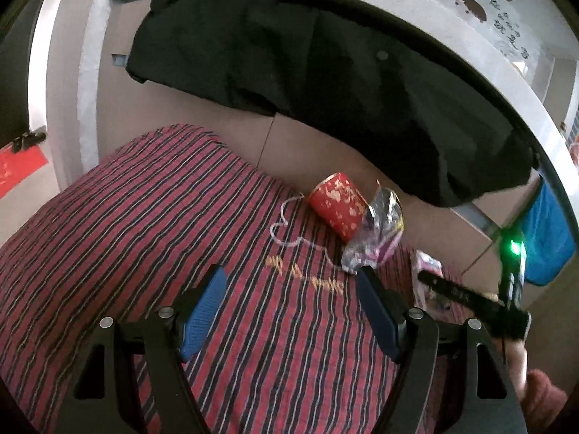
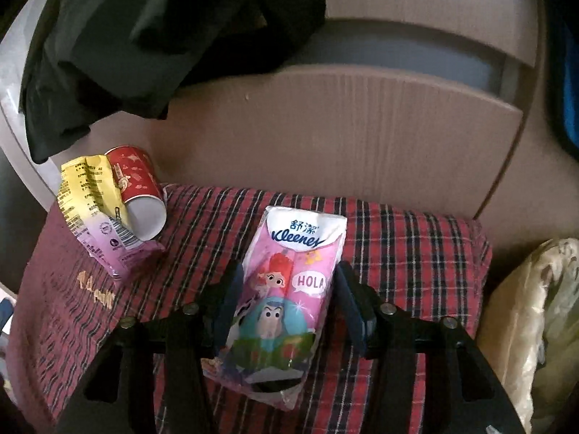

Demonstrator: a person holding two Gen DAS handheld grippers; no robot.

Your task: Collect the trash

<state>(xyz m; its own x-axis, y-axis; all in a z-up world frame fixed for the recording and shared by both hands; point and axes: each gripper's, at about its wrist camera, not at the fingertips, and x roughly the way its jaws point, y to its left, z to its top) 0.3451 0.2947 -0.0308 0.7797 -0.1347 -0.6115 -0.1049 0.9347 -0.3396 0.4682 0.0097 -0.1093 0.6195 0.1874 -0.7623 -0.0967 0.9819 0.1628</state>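
Observation:
A red paper cup (image 1: 338,206) lies on its side on the red striped blanket (image 1: 144,235), against a crumpled foil wrapper (image 1: 380,231). A white string (image 1: 286,231) curls beside them. My left gripper (image 1: 289,271) hovers just short of them, open, with only blanket between its blue pads. In the right wrist view the cup (image 2: 141,188) and the yellow-pink wrapper (image 2: 94,209) sit at the left. A pink Kleenex tissue pack (image 2: 289,289) lies between the fingers of my right gripper (image 2: 289,267), with a slim gap at the right finger.
A black garment (image 1: 325,72) hangs over brown cardboard (image 2: 343,126) behind the bed. Something blue (image 1: 546,238) hangs at the far right. A beige crinkled bag (image 2: 535,307) lies right of the blanket. A hand in a pink sleeve (image 1: 542,387) holds the right gripper.

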